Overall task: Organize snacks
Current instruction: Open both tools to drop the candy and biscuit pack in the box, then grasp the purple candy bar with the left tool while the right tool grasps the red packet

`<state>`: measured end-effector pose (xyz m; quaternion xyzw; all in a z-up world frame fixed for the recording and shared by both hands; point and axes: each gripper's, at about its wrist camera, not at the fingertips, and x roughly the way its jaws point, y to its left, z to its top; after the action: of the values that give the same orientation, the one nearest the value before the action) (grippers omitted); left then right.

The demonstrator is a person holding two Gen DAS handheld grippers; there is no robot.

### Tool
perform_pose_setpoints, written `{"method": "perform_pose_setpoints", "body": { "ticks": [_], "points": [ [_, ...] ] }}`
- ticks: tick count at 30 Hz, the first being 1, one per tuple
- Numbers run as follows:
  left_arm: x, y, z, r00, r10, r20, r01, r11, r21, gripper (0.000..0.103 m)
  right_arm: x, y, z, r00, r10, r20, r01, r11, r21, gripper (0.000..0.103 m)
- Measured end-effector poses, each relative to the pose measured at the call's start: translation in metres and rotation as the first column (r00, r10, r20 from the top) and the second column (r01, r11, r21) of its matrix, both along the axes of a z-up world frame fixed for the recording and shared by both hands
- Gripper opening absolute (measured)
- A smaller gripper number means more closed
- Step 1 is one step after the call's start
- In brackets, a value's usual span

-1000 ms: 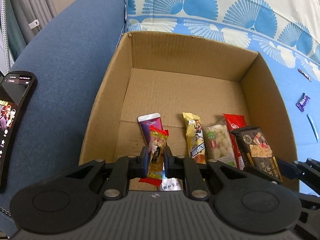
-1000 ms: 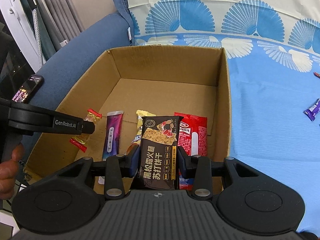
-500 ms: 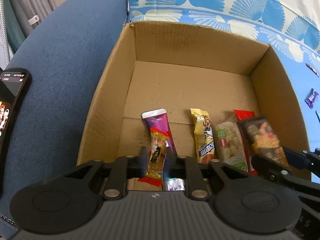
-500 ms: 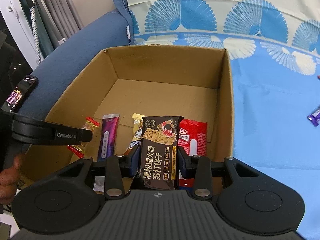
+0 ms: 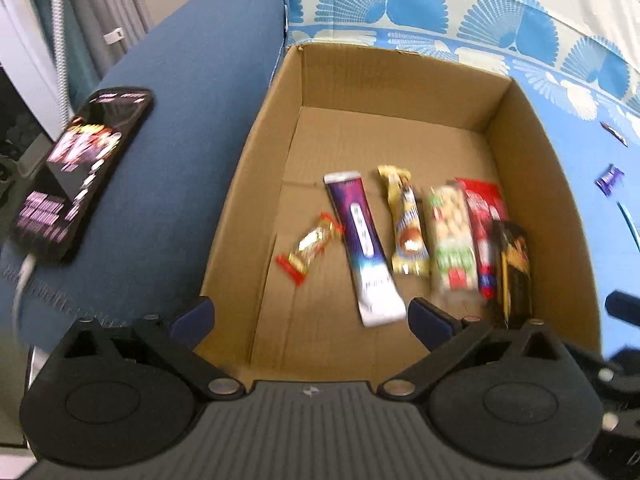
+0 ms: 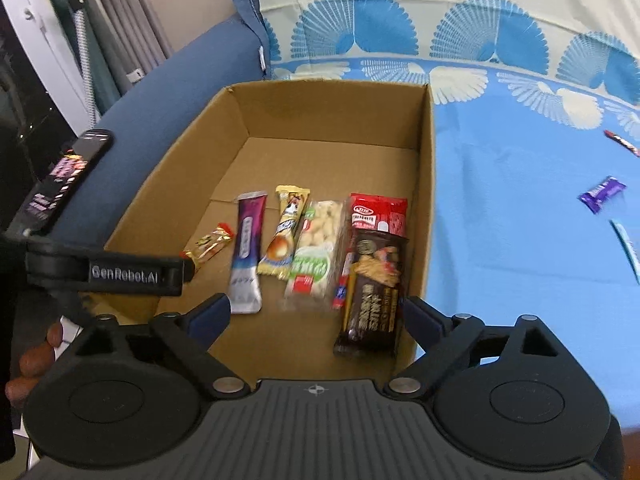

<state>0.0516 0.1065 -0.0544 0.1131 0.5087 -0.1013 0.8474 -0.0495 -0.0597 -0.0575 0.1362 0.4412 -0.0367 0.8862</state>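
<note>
An open cardboard box (image 5: 256,184) (image 6: 424,208) holds a row of snacks. The small red-and-gold candy (image 5: 310,248) (image 6: 210,242) lies at the left of the row, then a purple stick pack (image 5: 362,240), a yellow bar (image 5: 404,220), a white-green rice cracker pack (image 5: 452,240), a red pack (image 6: 378,212) and the dark cracker pack (image 6: 374,292) at the right wall. My left gripper (image 5: 310,316) is open and empty above the box's near edge. My right gripper (image 6: 316,316) is open and empty, just behind the dark pack.
A phone (image 5: 80,172) with a lit screen lies on the blue sofa arm at the left. On the blue patterned cloth to the right lie a purple candy (image 6: 602,194), a red-dark bar (image 6: 622,142) and a light blue stick (image 6: 628,246).
Both grippers opened and pulled back. The red-and-gold candy dropped to the box floor at the left; the dark cracker pack now lies at the right end of the row.
</note>
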Motion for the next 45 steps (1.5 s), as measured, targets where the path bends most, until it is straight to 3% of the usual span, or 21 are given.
{"method": "perform_pose_setpoints", "body": {
  "ticks": [6,22,32,45],
  "points": [
    [-0.046,0.013,0.025,0.998,-0.007,0.07,0.005,0.999,0.032,0.103,-0.044,0.017,0.032,0.997,0.015,0.071,-0.013,1.0,-0.028,0.098],
    [-0.153,0.012,0.087,0.972,-0.044,0.233,0.047,0.999,-0.005,0.103,-0.151,0.031,0.088,0.96,0.015,0.28,0.007,0.997,-0.079,0.101],
    [-0.177,0.002,0.103,0.958,-0.08,0.275,0.079,0.997,0.016,0.103,-0.177,0.028,0.095,0.942,0.003,0.335,0.021,0.997,-0.068,0.102],
    [-0.167,-0.034,0.102,0.968,-0.12,0.222,0.115,0.993,0.035,0.103,-0.184,-0.003,0.086,0.932,-0.056,0.358,0.067,0.998,-0.019,0.102]
  ]
}}
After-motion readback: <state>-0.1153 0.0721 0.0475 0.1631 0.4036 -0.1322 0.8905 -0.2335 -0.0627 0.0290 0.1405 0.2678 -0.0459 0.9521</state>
